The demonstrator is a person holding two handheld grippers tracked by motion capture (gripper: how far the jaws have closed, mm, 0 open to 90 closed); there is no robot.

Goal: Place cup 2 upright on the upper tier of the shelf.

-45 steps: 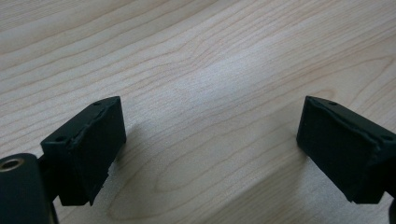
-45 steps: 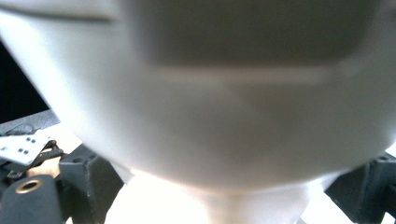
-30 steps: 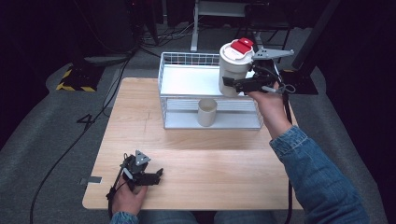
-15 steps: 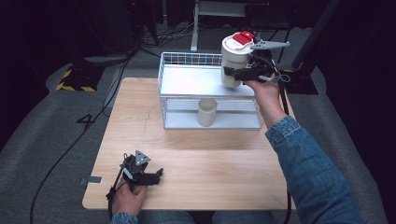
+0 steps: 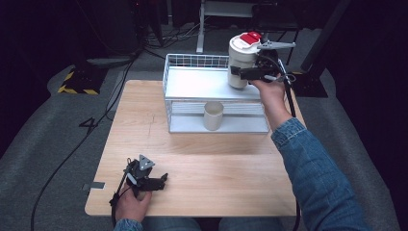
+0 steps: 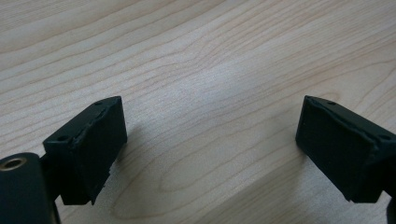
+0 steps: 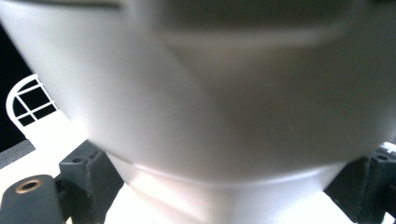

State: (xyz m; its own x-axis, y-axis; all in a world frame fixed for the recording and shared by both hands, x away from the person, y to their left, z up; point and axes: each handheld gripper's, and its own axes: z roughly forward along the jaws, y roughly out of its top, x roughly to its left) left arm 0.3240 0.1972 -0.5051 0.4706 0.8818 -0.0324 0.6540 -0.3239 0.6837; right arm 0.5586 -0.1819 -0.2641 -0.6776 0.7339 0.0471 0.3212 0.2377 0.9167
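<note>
Over the far right corner of the white wire rack (image 5: 173, 72), the right gripper (image 5: 240, 73) held a white container (image 5: 240, 65) with a red lid (image 5: 250, 37), its jaws clamped on the lower part of the container's body. In the right gripper view the pale wall of that container (image 7: 196, 93) pressed close against the lens, with a black jaw at each side of its narrowing base and a curl of the rack's wire rim at the far left. The container stood upright, its long axis vertical, and hung just above the rack's upper shelf (image 5: 202, 84) without clearly touching it; from the high view I could not tell whether any gap was left beneath it.

The relation that mattered was plain: the shelf lay straight below the container's base, so the likely next move was a short, level descent, keeping the axis vertical so the base would meet the shelf flat rather than on an edge. A tilt there could tip the tall container toward the rack's low rim.

On the lower shelf, near the middle, a beige cup (image 5: 213, 115) stood upright, well apart from the held container.

At the near left of the wooden table (image 5: 231, 187), the left gripper (image 5: 161, 180) rested low over the bare wood, its jaws apart with nothing between them. The right hand (image 5: 269, 91) was by far the nearer to the rack.
</note>
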